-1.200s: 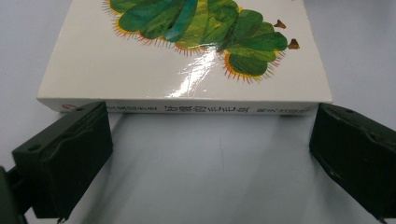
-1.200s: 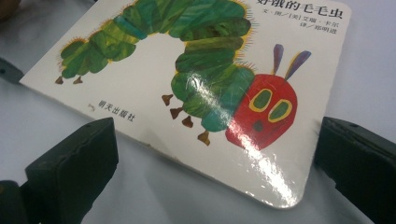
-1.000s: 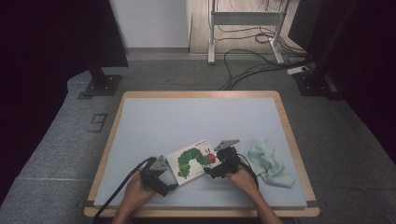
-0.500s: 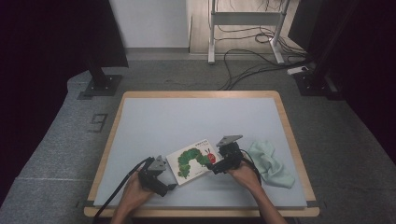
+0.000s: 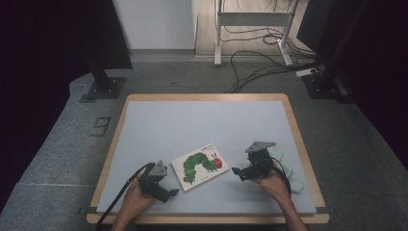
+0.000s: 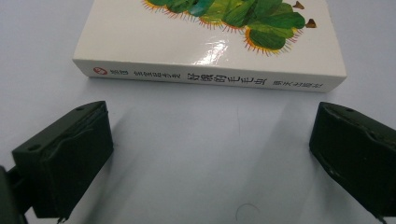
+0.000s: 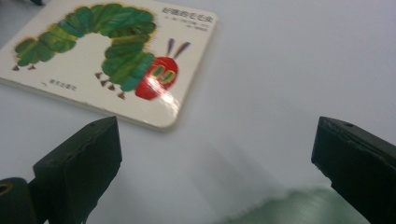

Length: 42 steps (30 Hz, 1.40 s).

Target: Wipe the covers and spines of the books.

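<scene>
At lower left of the high view, the left gripper (image 5: 169, 192) is held low over the worktop (image 5: 192, 120), fingers spread wide w/ nothing between them. From its own view the book (image 6: 205, 42) is seen spine-on: a thick board book, flat on the worktop, spine just beyond the fingers (image 6: 70, 154) and not touched. Risk here, as judged: if the gripper is pushed fwd w/o being lowered, the spine may simply be shoved and the book slid away toward the right gripper; a glossy cover and a smooth worktop would favour sliding over gripping.

At centre, the book (image 5: 199, 166) lies closed, cover up, green caterpillar visible, turned at an angle to the worktop's edges, between the two grippers. Since it lies flat, no edge is raised for a finger to get under; a pinch across the thickness could slip off, or only the cover board might be caught and the book opened unevenly.

At right, the right gripper (image 5: 235, 172) is held just beside the book's near corner, fingers (image 7: 79, 163) likewise spread and empty. A pale green cloth (image 5: 288, 168) lies under or close behind that hand, approx. touching it; its edge shows blurred between the fingers (image 7: 303, 205) in the right gripper view. Snagging the cloth on closing is judged possible, which would spoil the grip on the book.
</scene>
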{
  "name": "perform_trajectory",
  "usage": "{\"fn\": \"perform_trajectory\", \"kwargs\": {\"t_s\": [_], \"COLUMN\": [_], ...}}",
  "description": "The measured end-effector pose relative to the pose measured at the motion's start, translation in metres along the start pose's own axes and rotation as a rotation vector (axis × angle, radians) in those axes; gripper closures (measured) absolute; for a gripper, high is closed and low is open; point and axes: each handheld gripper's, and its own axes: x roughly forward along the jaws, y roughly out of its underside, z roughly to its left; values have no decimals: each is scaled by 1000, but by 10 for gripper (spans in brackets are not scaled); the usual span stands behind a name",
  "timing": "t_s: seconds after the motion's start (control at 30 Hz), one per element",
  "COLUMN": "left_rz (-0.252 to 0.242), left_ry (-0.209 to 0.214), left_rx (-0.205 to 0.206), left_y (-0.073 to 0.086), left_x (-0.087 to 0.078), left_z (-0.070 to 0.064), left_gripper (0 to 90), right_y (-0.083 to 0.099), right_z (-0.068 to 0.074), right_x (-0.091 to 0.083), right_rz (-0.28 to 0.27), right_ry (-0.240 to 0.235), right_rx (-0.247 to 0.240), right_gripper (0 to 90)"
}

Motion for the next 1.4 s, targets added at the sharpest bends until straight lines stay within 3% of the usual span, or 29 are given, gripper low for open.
{"fn": "perform_trajectory", "kwargs": {"t_s": [0.43,0.53,0.77,0.9,0.97,1.17,1.3,1.4], "left_rz": [-2,-2,-2,-2,-2,-1,-2,-2], "left_ry": [-1,-1,-1,-1,-1,-2,-2,-2], "left_rx": [-2,-2,-3,-3,-3,-3,-2,-2], "left_y": [0,0,0,0,0,0,0,0], "left_x": [0,0,0,0,0,0,0,0], "left_z": [0,0,0,0,0,0,0,0], "left_gripper": [0,0,0,0,0,0,0,0], "right_y": [32,40,57,66,70,74,73,74], "right_z": [-34,-40,-52,-59,-61,-66,-60,-59], "right_x": [-38,-41,-36,-34,-36,-45,-49,-51], "right_rz": [11,17,104,128,115,109,138,135], "right_ry": [108,125,210,225,222,246,244,241], "right_rx": [79,96,110,121,128,150,140,143], "right_gripper": [16,16,36,142,190,424,724,775]}}
